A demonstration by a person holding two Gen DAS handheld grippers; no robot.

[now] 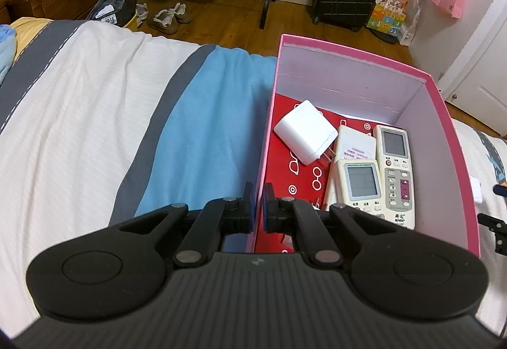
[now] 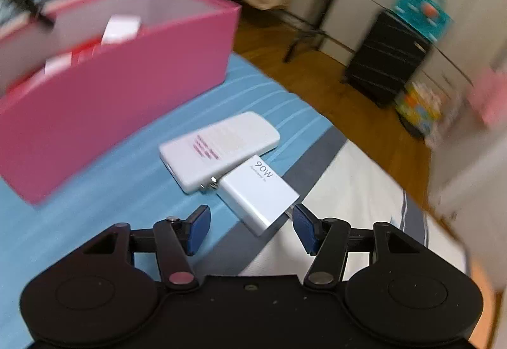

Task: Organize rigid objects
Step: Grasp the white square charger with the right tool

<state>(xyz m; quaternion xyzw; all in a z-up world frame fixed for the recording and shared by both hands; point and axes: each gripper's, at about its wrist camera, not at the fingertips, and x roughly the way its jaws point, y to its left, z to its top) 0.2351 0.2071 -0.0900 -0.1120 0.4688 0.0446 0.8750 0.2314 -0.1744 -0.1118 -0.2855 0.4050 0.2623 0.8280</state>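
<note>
Bed (image 2: pixel 95 190): charger (image 2: pixel 259 197), apparently ungripped.

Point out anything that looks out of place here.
Two things lie outside the pink box: a white remote and a 90W charger, touching on the blue bedding beside it. Inside, another charger lies askew.

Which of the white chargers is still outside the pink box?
The one marked 90W, lying on the blue blanket between the open right gripper fingers. The other charger already lies inside the pink box.
</note>
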